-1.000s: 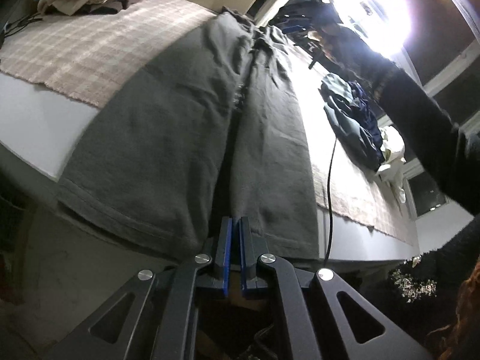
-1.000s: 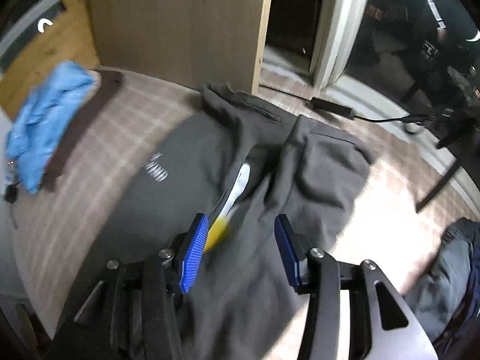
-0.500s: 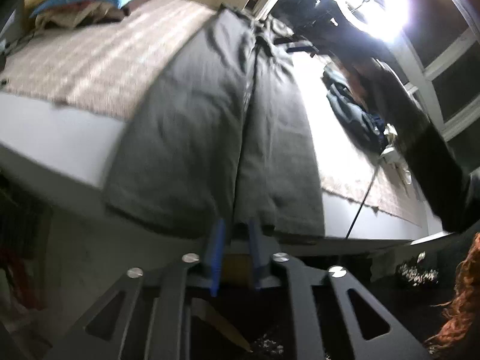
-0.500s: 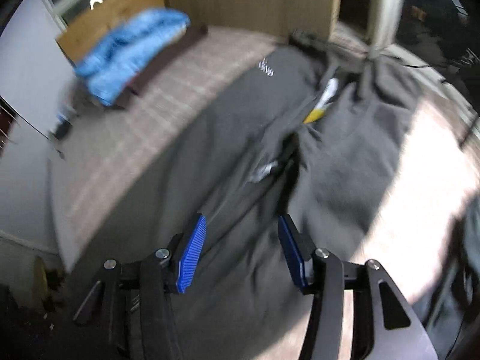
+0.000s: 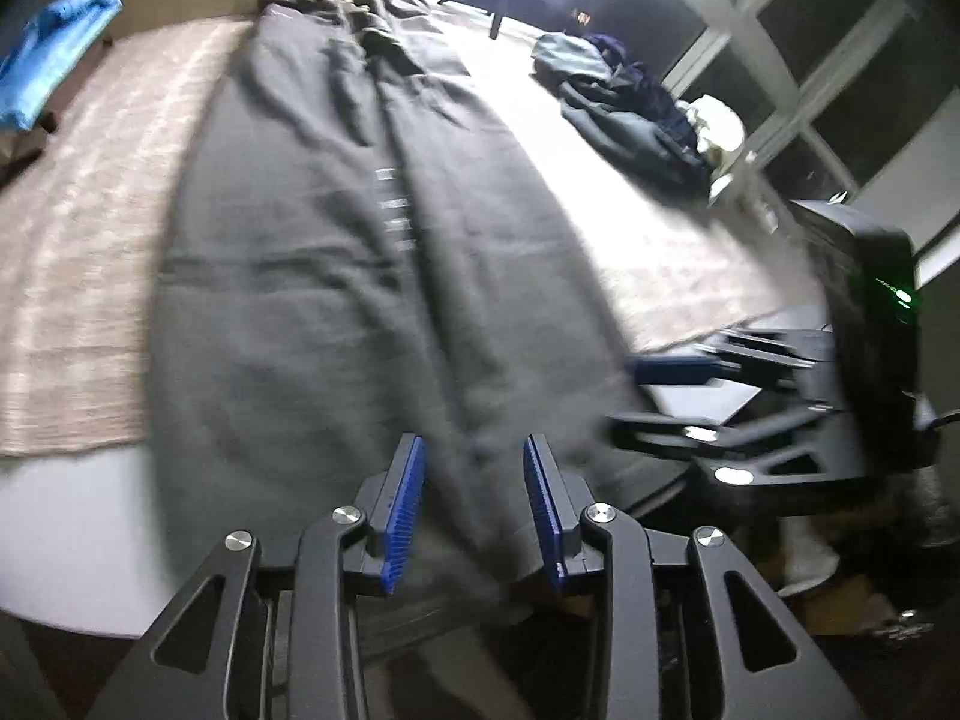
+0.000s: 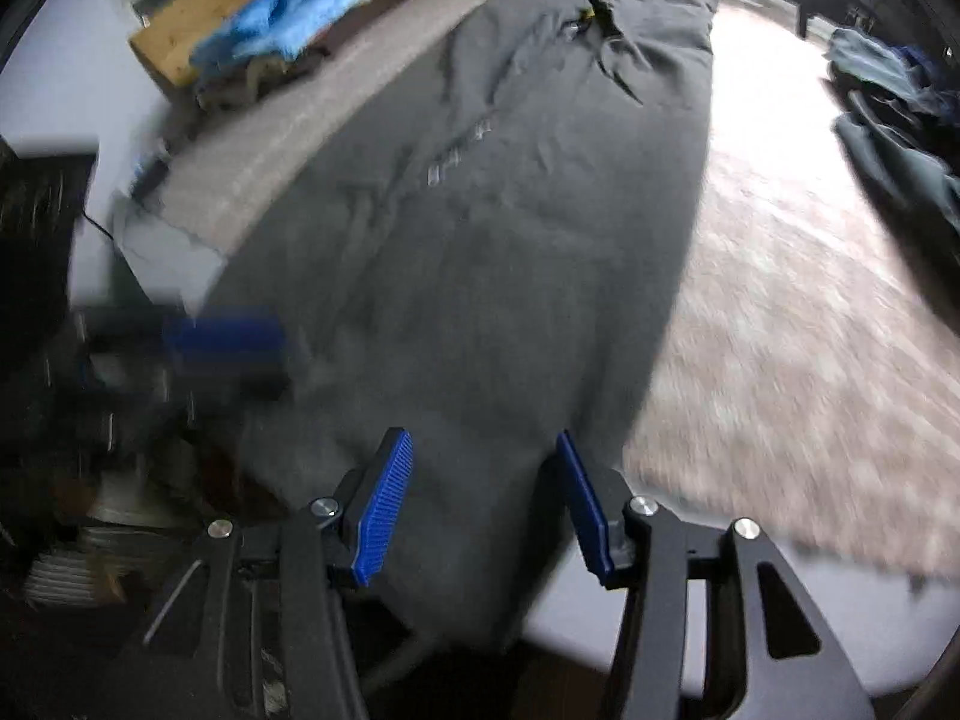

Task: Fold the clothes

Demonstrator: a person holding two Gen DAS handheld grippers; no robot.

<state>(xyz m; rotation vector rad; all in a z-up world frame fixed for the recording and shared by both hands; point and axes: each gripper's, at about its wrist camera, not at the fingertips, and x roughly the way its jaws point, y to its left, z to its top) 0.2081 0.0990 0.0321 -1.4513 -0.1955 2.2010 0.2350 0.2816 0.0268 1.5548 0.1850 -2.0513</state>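
Two grippers at the near end of the bed [image 5: 78,468], both pointing steeply down at the dark grey trousers [image 5: 360,276] spread lengthwise along it, waistband at the far end, leg hems hanging over the near edge. Trousers lie on a beige checked blanket [image 6: 810,312]. Left gripper [image 5: 474,498]: jaws have just been opening, now parted, blue fingers [image 5: 405,510] either side of the seam between the two legs near the hem; cloth sits in the gap, pads not pressing it, so released. Right gripper [image 6: 480,498]: jaws apart, fingers [image 6: 384,510] over the hem of the leg nearest the bare blanket, nothing pinched, also released. Each gripper shows blurred at the side of the other's view. Blue folded garment [image 6: 294,12] on a small stack at the far left corner. Heap of dark clothes [image 5: 624,108] on the far right of the blanket, well apart from the trousers. Bright lamp glare beyond the far end; heavy motion blur in the right wrist view.
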